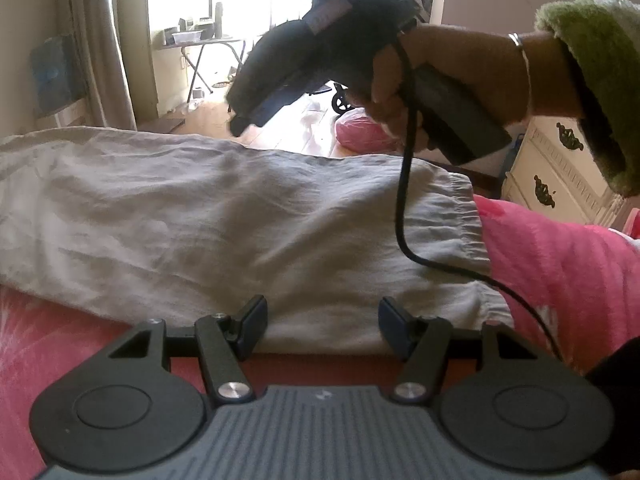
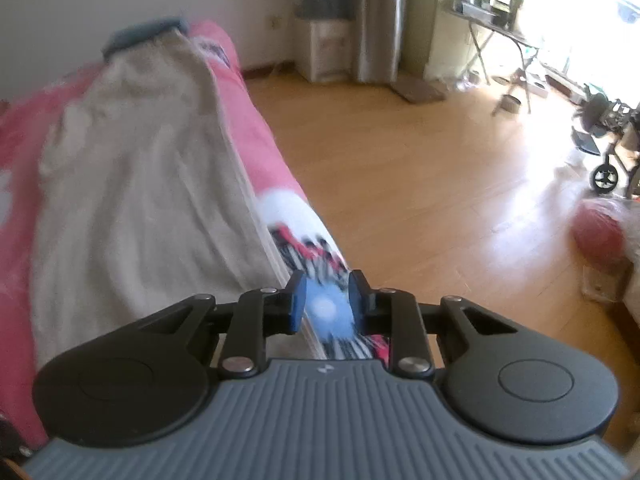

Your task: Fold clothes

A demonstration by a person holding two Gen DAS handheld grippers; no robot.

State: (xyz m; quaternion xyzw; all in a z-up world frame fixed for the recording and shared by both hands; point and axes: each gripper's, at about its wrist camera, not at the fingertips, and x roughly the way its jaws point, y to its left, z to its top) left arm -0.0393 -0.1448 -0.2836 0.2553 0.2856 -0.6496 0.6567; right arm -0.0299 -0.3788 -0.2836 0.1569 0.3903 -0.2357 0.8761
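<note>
Beige crinkled linen trousers lie stretched flat along the pink fleece bedspread. Our left gripper sits at the near edge, jaws apart, empty. Our right gripper hangs above, jaws part-open on nothing. Cloth looks light, limp, unslippery; we'd pinch the gathered waistband corners.

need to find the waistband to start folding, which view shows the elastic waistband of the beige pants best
The left wrist view: the gathered elastic waistband is sharp and close. The right wrist view shows the beige pants blurred lengthwise; no waistband is discernible.
</note>
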